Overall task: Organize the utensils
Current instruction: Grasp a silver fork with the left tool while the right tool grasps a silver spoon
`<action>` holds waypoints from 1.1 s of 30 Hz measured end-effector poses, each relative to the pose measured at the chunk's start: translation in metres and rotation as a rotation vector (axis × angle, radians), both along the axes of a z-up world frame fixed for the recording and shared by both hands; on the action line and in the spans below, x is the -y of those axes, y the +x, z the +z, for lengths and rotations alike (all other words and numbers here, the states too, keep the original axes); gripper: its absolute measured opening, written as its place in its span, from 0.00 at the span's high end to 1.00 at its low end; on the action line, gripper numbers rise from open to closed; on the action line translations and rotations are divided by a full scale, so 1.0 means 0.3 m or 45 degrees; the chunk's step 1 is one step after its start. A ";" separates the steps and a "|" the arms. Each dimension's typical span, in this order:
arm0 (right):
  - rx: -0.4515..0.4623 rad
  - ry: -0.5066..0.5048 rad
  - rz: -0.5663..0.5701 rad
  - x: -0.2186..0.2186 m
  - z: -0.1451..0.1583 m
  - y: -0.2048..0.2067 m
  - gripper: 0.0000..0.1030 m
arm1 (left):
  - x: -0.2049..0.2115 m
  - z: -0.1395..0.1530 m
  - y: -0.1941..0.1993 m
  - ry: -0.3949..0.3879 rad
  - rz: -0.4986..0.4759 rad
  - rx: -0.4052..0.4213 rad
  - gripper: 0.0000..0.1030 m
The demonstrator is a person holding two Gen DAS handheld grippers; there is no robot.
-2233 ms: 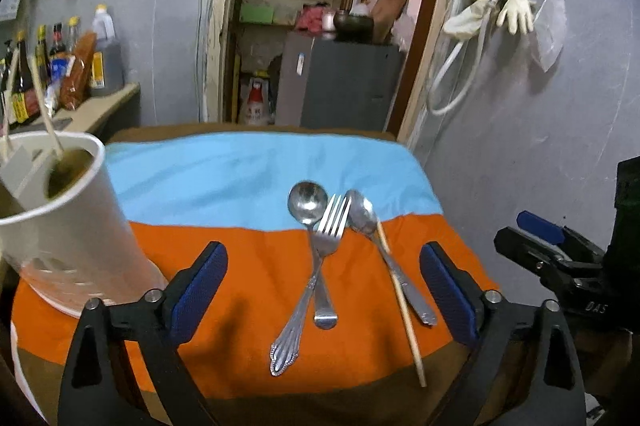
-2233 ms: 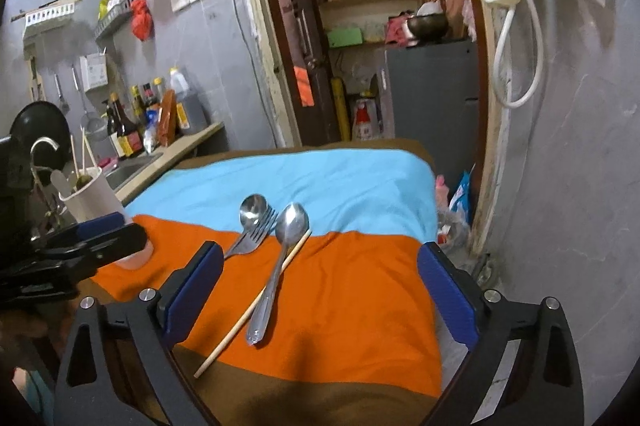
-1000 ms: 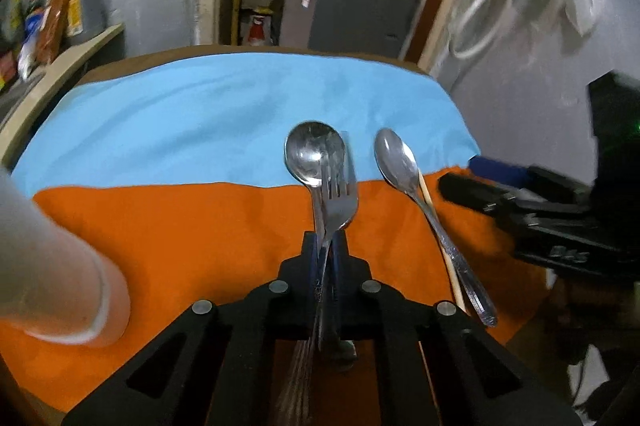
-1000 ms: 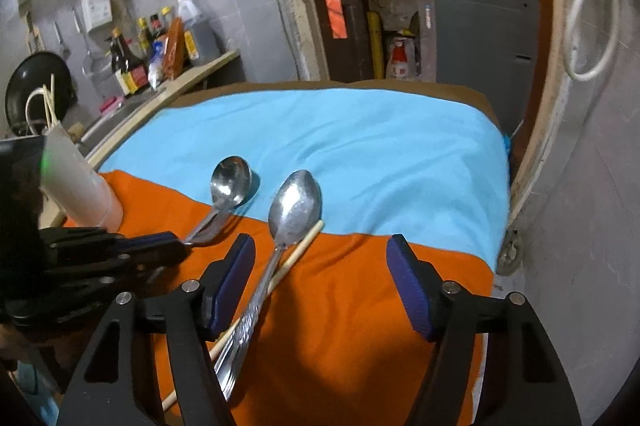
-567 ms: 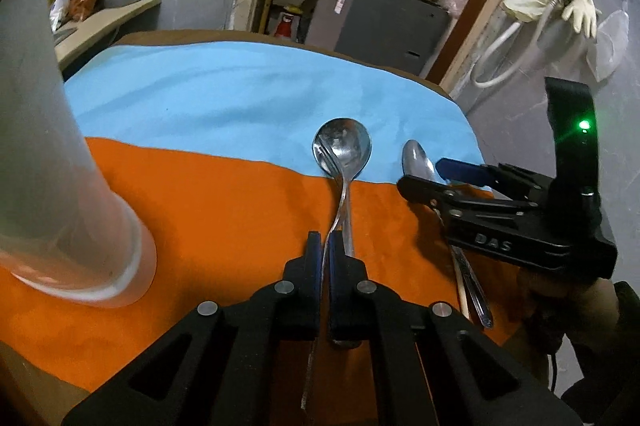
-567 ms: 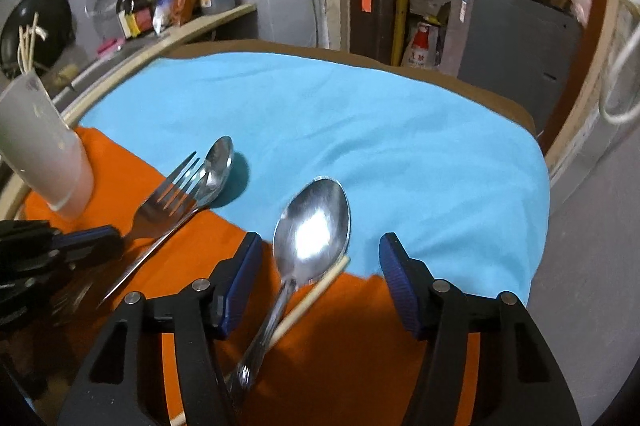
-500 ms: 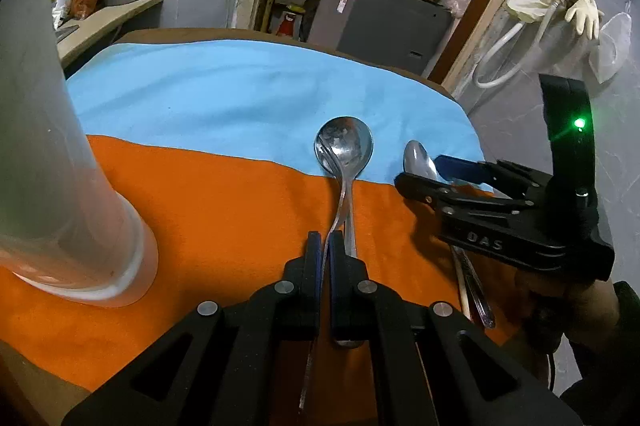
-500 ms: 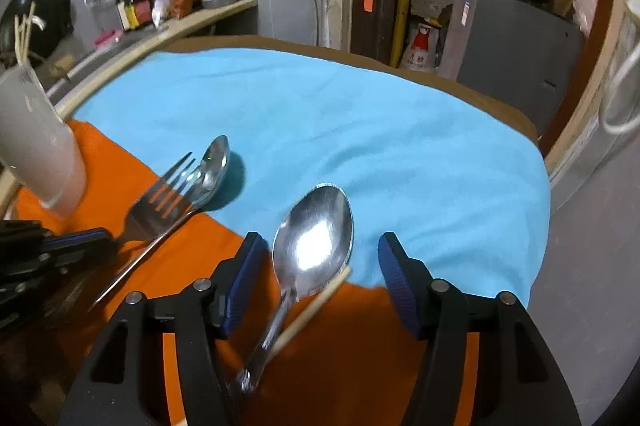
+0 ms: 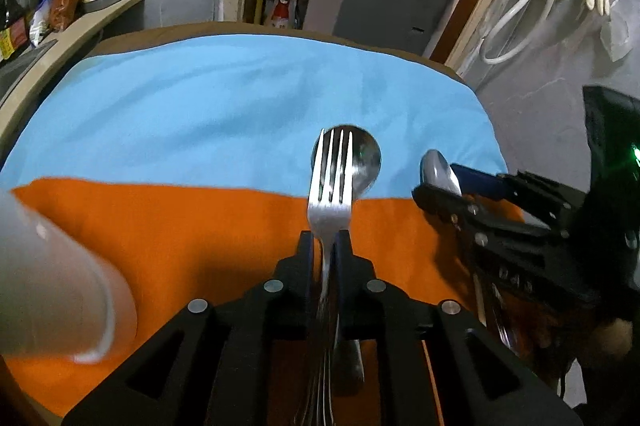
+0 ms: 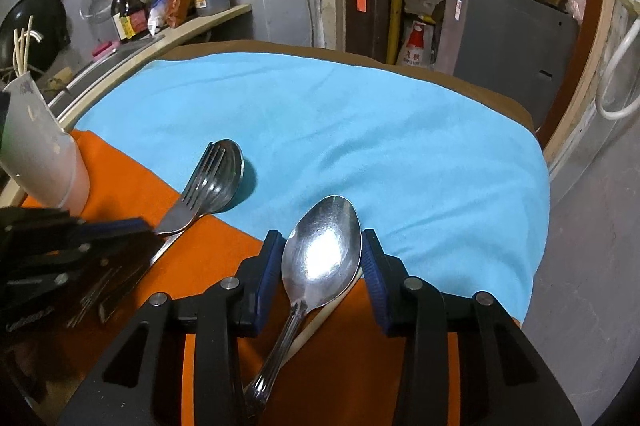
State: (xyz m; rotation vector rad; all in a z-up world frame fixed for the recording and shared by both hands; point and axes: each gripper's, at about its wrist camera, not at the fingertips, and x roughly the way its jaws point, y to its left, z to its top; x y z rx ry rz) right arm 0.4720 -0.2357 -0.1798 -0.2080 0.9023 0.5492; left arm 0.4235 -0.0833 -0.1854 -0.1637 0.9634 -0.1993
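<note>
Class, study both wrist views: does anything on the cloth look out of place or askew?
Mostly tidy. One oddity: a lone chopstick lies slanted on the orange cloth, partly under the spoon framed by the right tool. The left tool grips the fork.

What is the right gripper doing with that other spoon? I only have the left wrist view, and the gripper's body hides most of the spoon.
Observer: In the right wrist view the right gripper is open. Its blue pads sit on either side of the spoon, level with the bowl, and are not clamped on it yet.
Operator: Is anything else between the pads?
Observer: Yes, a wooden chopstick lies under the spoon's neck and runs out between the pads as well.
Operator: My view of the cup is just a blur. What's in it?
Observer: The white cup has pale chopsticks sticking up out of its top.
</note>
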 end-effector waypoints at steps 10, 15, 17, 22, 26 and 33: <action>-0.004 0.002 -0.006 -0.008 0.002 -0.004 0.62 | 0.014 0.009 0.033 0.034 -0.033 -0.020 0.68; -0.018 0.039 -0.009 0.006 0.002 -0.001 0.62 | 0.027 -0.004 0.066 0.033 -0.023 0.020 0.63; -0.022 0.050 -0.010 0.010 0.002 0.001 0.62 | 0.020 -0.003 0.090 0.011 -0.005 0.024 0.63; -0.027 0.066 -0.011 0.011 0.000 0.003 0.63 | -0.009 0.005 0.135 -0.046 0.052 0.027 0.63; -0.034 0.081 -0.012 0.015 0.001 0.006 0.63 | 0.011 0.008 0.160 0.019 0.048 0.022 0.63; 0.005 -0.015 -0.011 -0.025 0.000 -0.007 0.63 | 0.038 0.001 0.161 0.119 0.038 0.039 0.82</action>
